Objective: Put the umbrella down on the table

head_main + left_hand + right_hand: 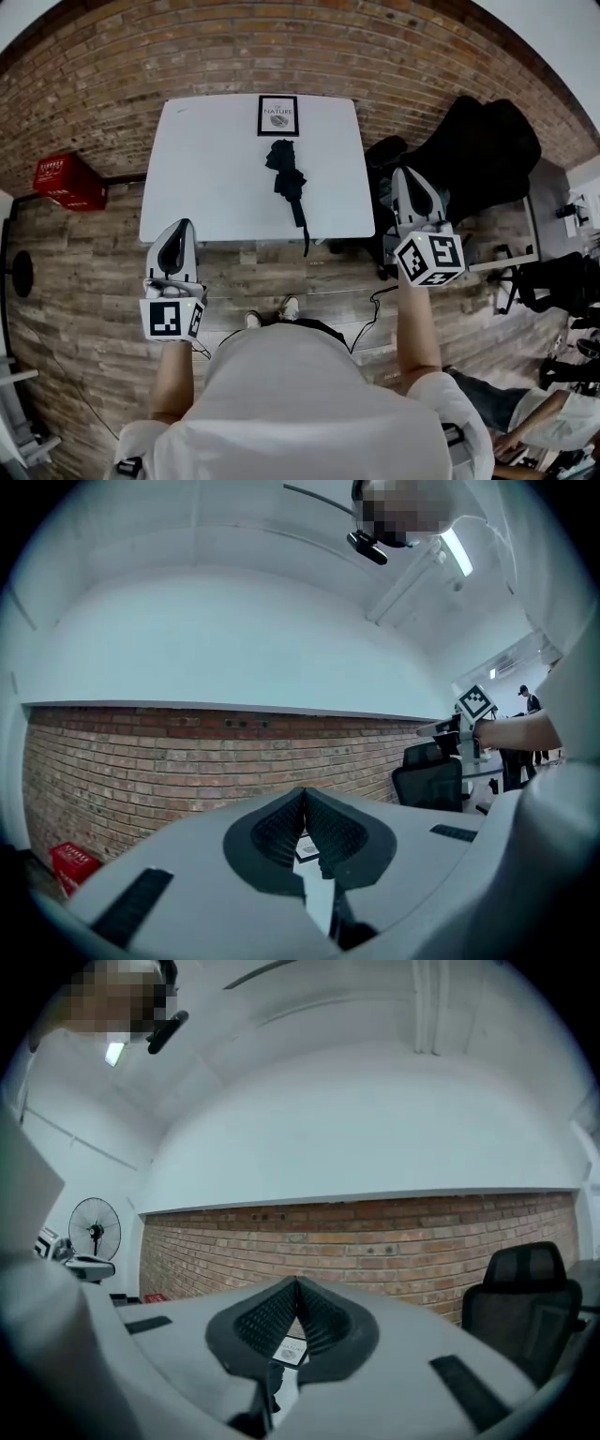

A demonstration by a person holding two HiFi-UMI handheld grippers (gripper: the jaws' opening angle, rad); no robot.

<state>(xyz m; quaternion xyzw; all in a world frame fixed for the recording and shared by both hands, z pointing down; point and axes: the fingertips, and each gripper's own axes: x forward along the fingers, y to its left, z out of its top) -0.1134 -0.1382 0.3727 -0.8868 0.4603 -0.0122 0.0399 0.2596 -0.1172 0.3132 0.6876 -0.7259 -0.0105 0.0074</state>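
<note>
Plainly, the folded black umbrella (pixel 289 183) lies on the white table (pixel 206 178). Its long axis runs from the framed picture (pixel 278 114) toward our edge, and its thin end overhangs there. Our left gripper (pixel 178 230) and right gripper (pixel 406 176) have their jaws together, empty.

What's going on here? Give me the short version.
A person stands at the near edge of a white table with a handheld tool in each hand. The black folded umbrella already lies on the table, its thin strap end reaching past the near edge, just in front of a small framed sign. The left tool and the right tool are both shut and empty, and neither touches the umbrella. The put-down looks done.
</note>
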